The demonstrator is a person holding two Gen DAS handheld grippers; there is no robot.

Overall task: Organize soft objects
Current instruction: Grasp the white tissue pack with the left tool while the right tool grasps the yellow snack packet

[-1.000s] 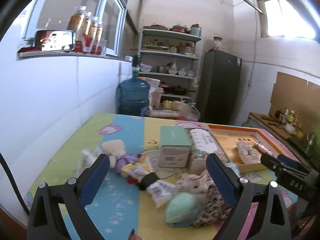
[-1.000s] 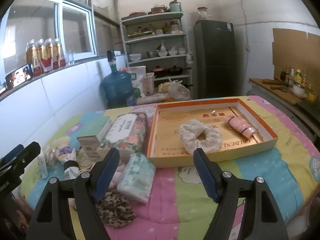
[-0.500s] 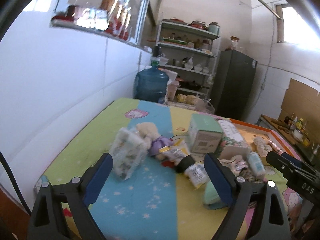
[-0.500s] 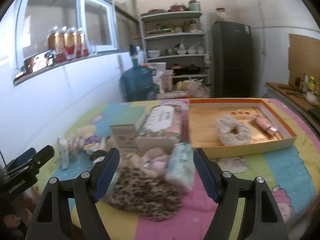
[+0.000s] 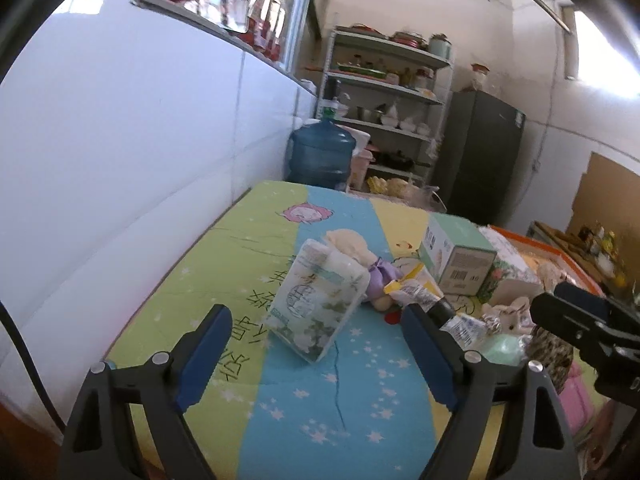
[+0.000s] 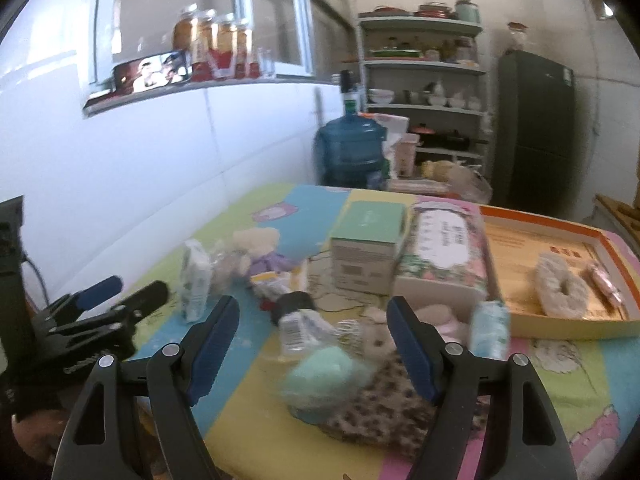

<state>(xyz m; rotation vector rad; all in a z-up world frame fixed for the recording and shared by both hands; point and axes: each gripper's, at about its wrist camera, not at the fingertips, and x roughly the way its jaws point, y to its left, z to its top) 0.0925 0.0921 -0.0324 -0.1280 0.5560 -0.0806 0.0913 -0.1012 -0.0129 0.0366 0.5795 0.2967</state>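
Tissue pack [image 5: 318, 308] is standing tilted on the blue stripe of the counter [image 5: 248, 264], leaning back against the plush bear [image 5: 352, 246], and it is sitting just ahead of your left tongs [image 5: 316, 350]. Your left tongs are spread wide and gripping nothing; the pack is lying between the lines of the two blue pads [image 5: 208, 354] but beyond their tips.

Your right tongs [image 6: 312, 344] are likewise spread wide and holding nothing. They are hovering over a heap at the near counter edge: a mint green puff [image 6: 324, 376], blurred, is resting on a leopard-print cloth [image 6: 384, 400], with a small bottle [image 6: 296, 320] just behind them. A second tissue pack [image 6: 488, 330] is standing to the right of the heap, near the tray [image 6: 560, 322].

The tray's orange rim is showing at the right; a pale scrunchie [image 6: 558, 286] and a pink item [image 6: 604, 284] are lying inside it, apart from each other. A green-topped box [image 6: 366, 242] and a floral box [image 6: 444, 252] are standing side by side, touching, left of the tray.
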